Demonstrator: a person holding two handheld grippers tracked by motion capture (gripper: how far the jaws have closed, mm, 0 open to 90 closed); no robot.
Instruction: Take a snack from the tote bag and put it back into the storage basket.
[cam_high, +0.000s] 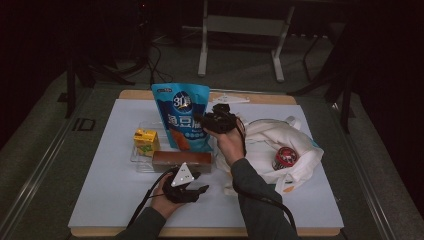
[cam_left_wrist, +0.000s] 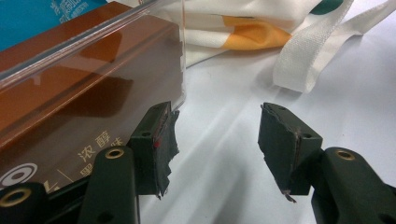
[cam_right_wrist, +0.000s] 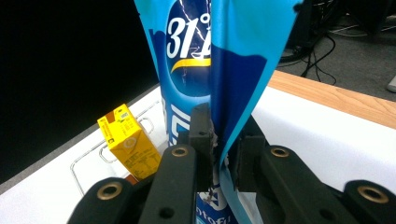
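A tall blue snack bag (cam_high: 182, 117) (cam_right_wrist: 201, 56) stands upright at the back of a clear tray (cam_high: 140, 161). My right gripper (cam_high: 201, 120) (cam_right_wrist: 223, 140) reaches to its right edge. That edge runs down between the jaws, which stand a little apart, so the gripper is open. A brown box (cam_high: 181, 161) (cam_left_wrist: 70, 102) lies along the tray's front. My left gripper (cam_high: 202, 184) (cam_left_wrist: 217, 126) rests low by the box's right end, open, with only white table between its pads. One pad (cam_left_wrist: 159, 140) is close beside the box's corner.
A yellow drink carton (cam_high: 146, 141) (cam_right_wrist: 128, 142) stands in the tray left of the bag. A white tote bag (cam_high: 300, 145) (cam_left_wrist: 243, 18) with a red round tin (cam_high: 285, 157) in it lies at the right. The white mat (cam_high: 115, 200) ends at a wooden edge (cam_right_wrist: 327, 95).
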